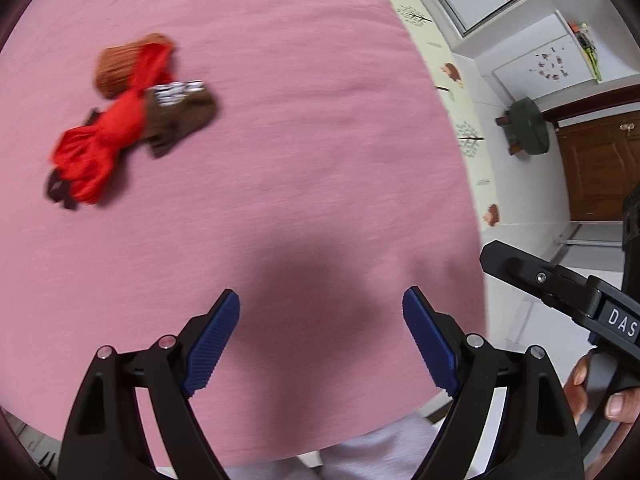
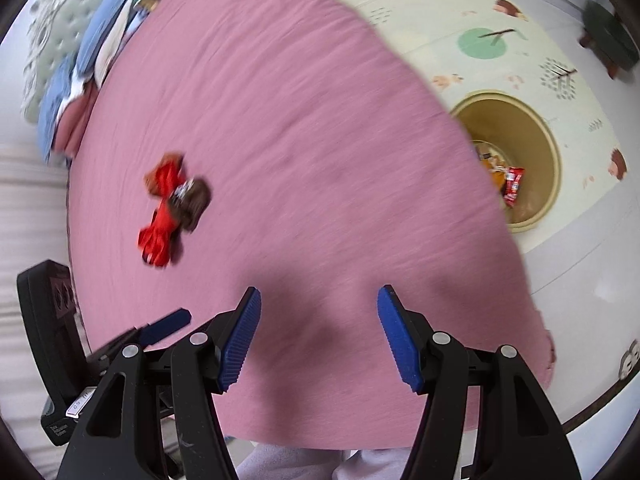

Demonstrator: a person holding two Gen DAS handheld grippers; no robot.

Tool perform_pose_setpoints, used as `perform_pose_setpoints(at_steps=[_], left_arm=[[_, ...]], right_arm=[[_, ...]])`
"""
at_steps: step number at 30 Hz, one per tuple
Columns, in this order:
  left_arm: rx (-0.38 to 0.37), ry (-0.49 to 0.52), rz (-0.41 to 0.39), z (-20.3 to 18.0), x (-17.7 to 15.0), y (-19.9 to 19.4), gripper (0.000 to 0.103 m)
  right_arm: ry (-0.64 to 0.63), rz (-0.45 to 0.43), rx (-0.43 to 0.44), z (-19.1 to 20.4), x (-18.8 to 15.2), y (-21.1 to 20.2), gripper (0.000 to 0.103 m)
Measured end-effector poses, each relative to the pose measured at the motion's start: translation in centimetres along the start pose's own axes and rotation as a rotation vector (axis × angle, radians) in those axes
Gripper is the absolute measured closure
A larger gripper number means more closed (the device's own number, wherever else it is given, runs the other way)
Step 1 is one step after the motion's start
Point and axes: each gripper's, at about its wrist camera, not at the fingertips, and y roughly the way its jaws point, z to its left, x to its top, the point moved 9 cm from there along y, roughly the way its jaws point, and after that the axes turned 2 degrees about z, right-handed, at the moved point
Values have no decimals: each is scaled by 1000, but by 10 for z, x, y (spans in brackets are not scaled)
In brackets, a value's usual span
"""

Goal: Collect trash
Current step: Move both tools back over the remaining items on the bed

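A small heap of wrappers lies on the pink bed (image 1: 280,160): a red wrapper (image 1: 104,140), a brown wrapper (image 1: 180,116) and an orange-brown one (image 1: 118,64). The heap also shows in the right wrist view (image 2: 172,204). My left gripper (image 1: 320,320) is open and empty above the bed's near part, the heap far to its upper left. My right gripper (image 2: 318,312) is open and empty over the bed's near edge (image 2: 360,420). A tan bin (image 2: 552,152) stands on the floor beside the bed with red and orange wrappers (image 2: 506,180) inside.
Pillows and folded bedding (image 2: 88,60) lie at the bed's head. A patterned play mat (image 2: 460,20) covers the floor. A dark green stool (image 1: 528,126) stands by a wooden door (image 1: 600,168). The right gripper's body shows at the left wrist view's right edge (image 1: 560,288).
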Motion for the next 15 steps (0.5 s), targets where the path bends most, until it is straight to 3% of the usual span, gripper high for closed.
perform_pose_setpoints(at_steps=[7,15], left_arm=[[35,-3,-15,56,-10,-16,20],[67,-24,-33,107,-4,-31,20]], right_arm=[[-61,28,-3,52,-17,27,44],[-86,36,12,99,-10,52,44]])
